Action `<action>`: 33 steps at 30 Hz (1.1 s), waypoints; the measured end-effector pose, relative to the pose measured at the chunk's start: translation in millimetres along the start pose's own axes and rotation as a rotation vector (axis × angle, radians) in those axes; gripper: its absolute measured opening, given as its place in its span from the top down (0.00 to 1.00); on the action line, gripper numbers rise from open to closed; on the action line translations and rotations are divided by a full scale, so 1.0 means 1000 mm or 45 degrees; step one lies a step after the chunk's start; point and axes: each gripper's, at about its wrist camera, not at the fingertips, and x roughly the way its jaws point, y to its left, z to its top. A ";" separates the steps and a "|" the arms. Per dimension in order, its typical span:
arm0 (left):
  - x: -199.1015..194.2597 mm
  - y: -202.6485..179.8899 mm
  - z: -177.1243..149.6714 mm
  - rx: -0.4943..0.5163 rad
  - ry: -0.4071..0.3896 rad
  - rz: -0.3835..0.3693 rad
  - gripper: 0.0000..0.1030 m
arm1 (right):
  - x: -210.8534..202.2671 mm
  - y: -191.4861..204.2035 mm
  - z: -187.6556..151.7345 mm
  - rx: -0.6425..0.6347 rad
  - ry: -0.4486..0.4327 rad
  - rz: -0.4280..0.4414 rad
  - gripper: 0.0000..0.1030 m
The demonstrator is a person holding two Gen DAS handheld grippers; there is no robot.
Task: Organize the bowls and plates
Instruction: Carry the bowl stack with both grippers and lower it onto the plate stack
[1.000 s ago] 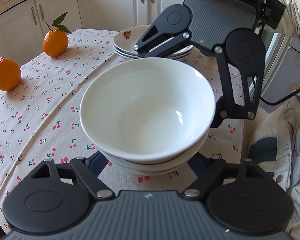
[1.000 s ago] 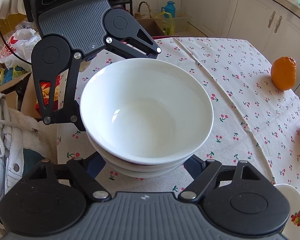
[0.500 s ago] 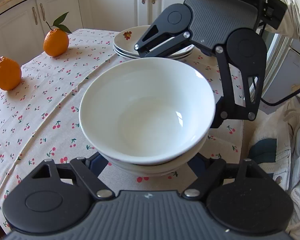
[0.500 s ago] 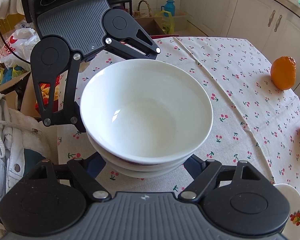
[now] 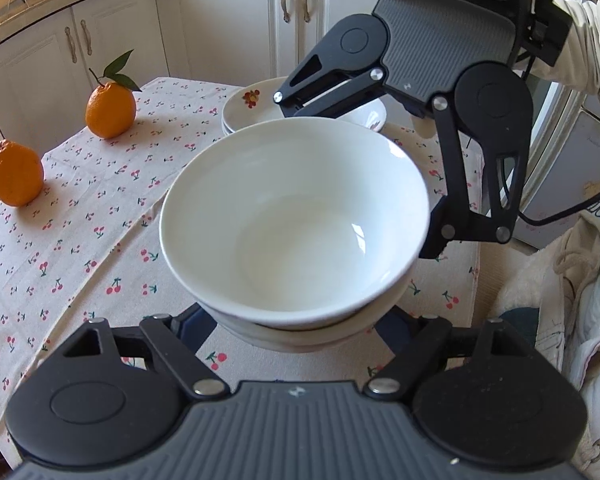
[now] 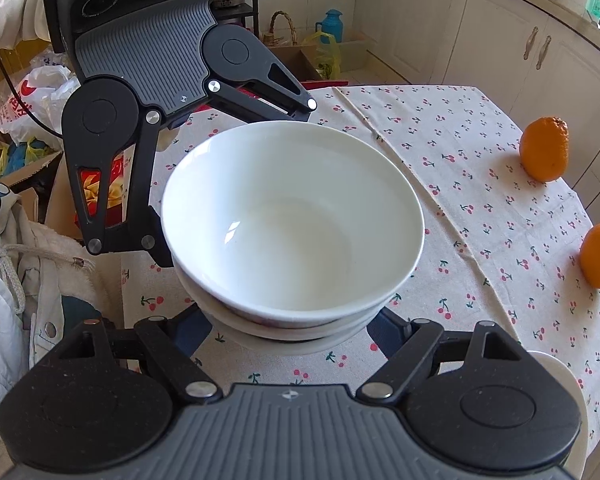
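Observation:
A stack of white bowls (image 5: 296,224) fills the middle of both wrist views, with the top bowl (image 6: 292,224) empty. My left gripper (image 5: 296,326) reaches under the stack from the near side, its blue pads (image 5: 192,326) against the lower bowl. From the opposite side my right gripper (image 6: 292,326) is shut on the same stack. Each gripper shows in the other's view, the right gripper (image 5: 356,172) and the left gripper (image 6: 236,180) with fingers around the bowls. A pile of flowered plates (image 5: 252,100) sits behind. Whether the stack touches the cloth I cannot tell.
Two oranges (image 5: 110,110) (image 5: 16,178) lie on the cherry-print tablecloth (image 5: 80,240) to the left. White cabinets (image 5: 220,20) stand beyond the table. A pale garment (image 5: 560,300) and plastic bags (image 6: 32,92) lie by the table edge. A sleeve (image 5: 596,48) shows top right.
The stack and both grippers have shifted slightly together against the cloth, oranges and plates. Both grips look the same.

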 end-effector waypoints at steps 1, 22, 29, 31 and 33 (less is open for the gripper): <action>0.001 -0.001 0.005 0.008 -0.007 0.002 0.18 | -0.004 -0.001 -0.002 0.002 -0.004 -0.008 0.16; 0.071 -0.013 0.131 0.224 -0.115 -0.086 0.18 | -0.100 -0.059 -0.085 0.159 -0.010 -0.291 0.15; 0.098 -0.011 0.144 0.245 -0.092 -0.120 0.18 | -0.097 -0.076 -0.108 0.223 0.016 -0.305 0.16; 0.103 -0.011 0.146 0.241 -0.088 -0.115 0.18 | -0.095 -0.080 -0.112 0.226 0.022 -0.309 0.15; 0.105 -0.009 0.147 0.235 -0.078 -0.114 0.18 | -0.092 -0.085 -0.114 0.234 0.021 -0.305 0.15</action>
